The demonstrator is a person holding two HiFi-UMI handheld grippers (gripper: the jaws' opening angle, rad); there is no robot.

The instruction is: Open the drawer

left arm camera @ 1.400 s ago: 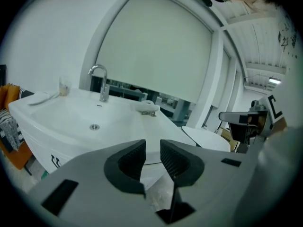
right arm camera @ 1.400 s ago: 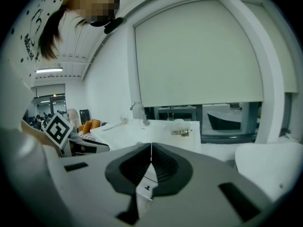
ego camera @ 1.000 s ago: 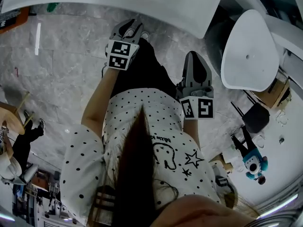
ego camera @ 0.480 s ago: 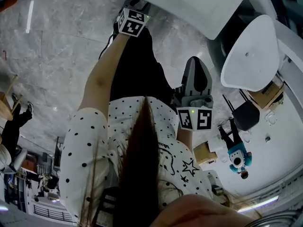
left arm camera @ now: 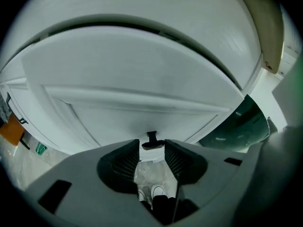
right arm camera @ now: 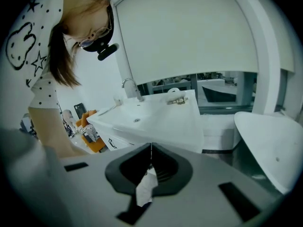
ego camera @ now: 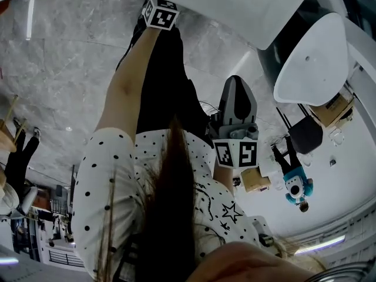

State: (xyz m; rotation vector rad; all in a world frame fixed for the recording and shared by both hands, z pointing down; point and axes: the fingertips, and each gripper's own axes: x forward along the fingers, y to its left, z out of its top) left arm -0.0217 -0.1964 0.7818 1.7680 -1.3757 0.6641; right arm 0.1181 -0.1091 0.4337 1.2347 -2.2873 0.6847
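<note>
Left gripper (left arm camera: pixel 152 150): jaws spread wide, having just been opening, and gripping nothing. The drawer handle (left arm camera: pixel 152 144), a small dark pull, sits right at the jaw tips in the gap between them. Neither ribbed pad (left arm camera: pixel 124 161) appears to press on it. The white drawer front (left arm camera: pixel 118 119) lies straight ahead of the jaws and just beyond the handle. A short stem joins the handle to that front, and its crossbar seems to run across the gap, from one jaw towards the other.

The coming move turns on this alignment. The handle is dead ahead and centred, so closing the jaws should catch it, and the pull would then run back along the gripper's own line.

Right gripper (ego camera: pixel 236 82): jaws closed together and empty. It hangs well apart from the drawer and nearer the person's body, so the left hand is the nearer one.
</note>
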